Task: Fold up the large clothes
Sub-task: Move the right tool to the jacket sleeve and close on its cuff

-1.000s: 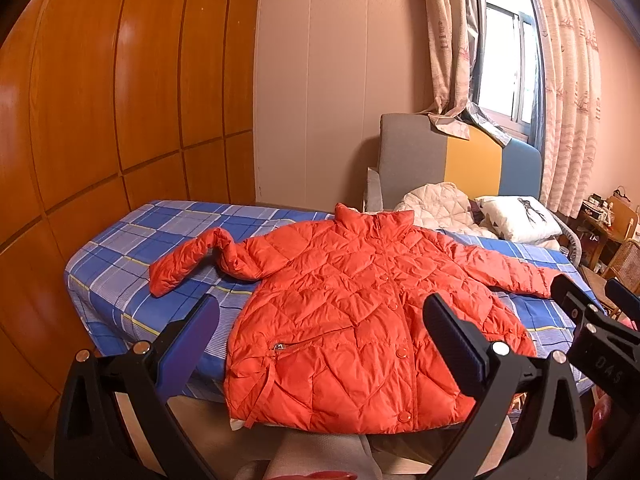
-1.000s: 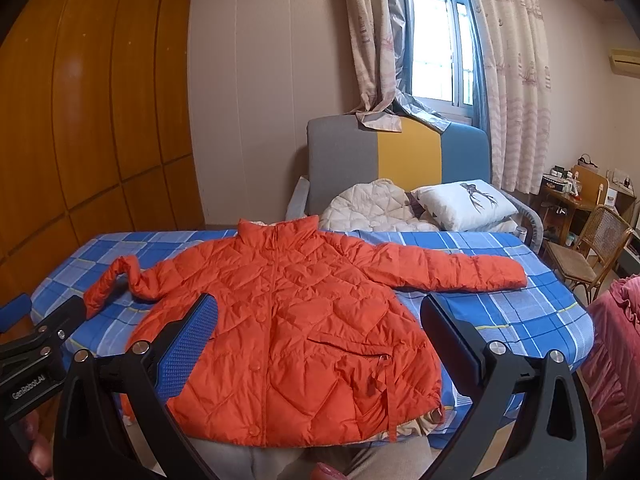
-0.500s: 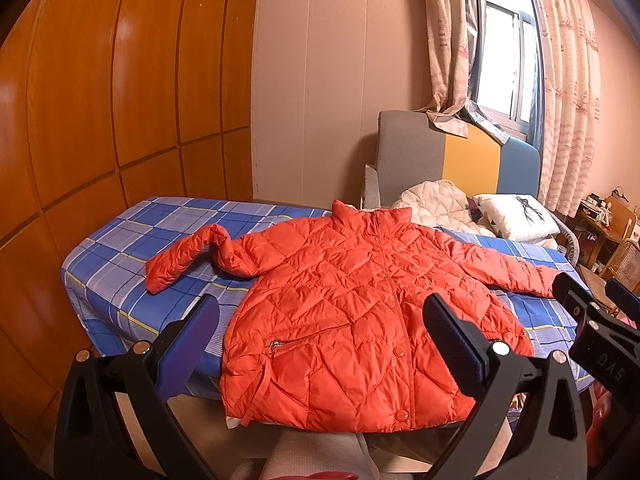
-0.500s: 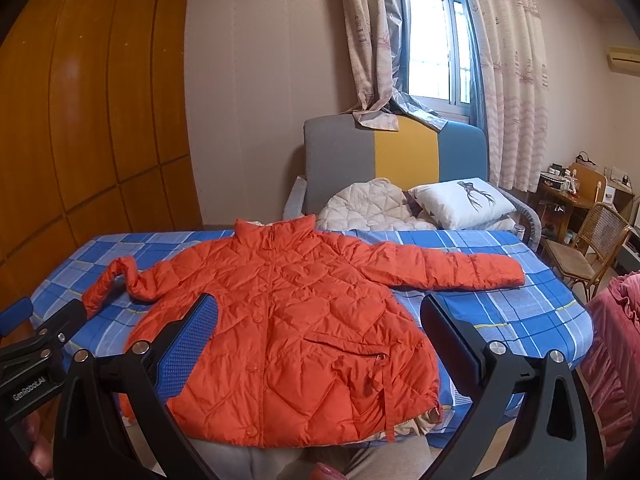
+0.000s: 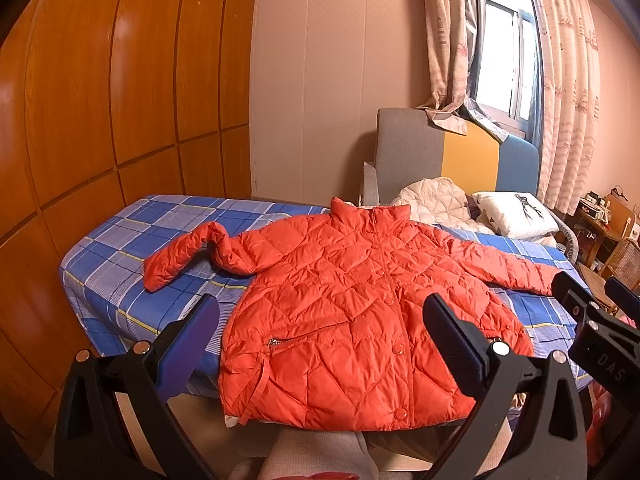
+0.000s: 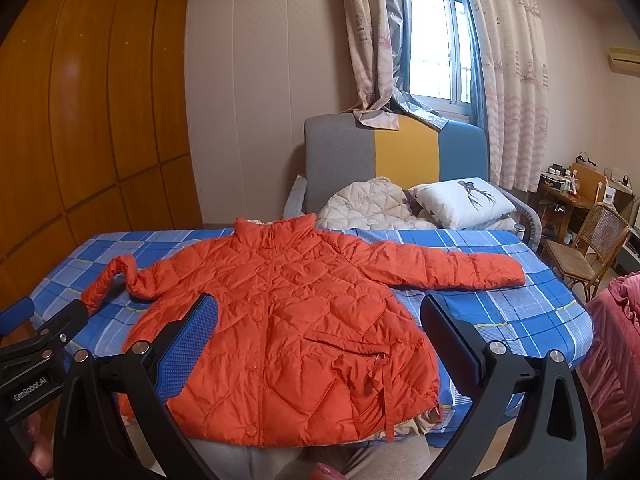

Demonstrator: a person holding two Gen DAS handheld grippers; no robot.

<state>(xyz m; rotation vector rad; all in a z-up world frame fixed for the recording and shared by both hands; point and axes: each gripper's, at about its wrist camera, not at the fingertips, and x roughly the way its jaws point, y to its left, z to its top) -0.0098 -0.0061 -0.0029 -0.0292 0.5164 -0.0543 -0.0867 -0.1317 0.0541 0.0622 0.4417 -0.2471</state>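
An orange quilted jacket [image 5: 352,304] [image 6: 288,320] lies face up and buttoned on the blue checked bed [image 5: 132,248] [image 6: 500,312], collar toward the far side. Its left sleeve [image 5: 188,252] is bent back on itself; its right sleeve [image 6: 452,268] stretches straight out. The hem hangs slightly over the near bed edge. My left gripper [image 5: 320,340] hovers open in front of the hem, nothing between its fingers. Likewise open and empty, my right gripper [image 6: 320,336] is held before the jacket's lower half. Each gripper shows at the edge of the other's view.
A wooden wardrobe wall [image 5: 100,100] runs along the left. Behind the bed stands a grey, yellow and blue sofa [image 6: 396,152] holding a white quilted garment [image 6: 368,204] and a pillow [image 6: 460,200]. A wicker chair [image 6: 592,248] and cluttered desk [image 6: 568,188] sit at right, with pink fabric [image 6: 612,344] nearby.
Both cameras drifted slightly; the jacket sits a little higher and further left in the views. Nothing was grasped and the jacket has not moved on the bed.
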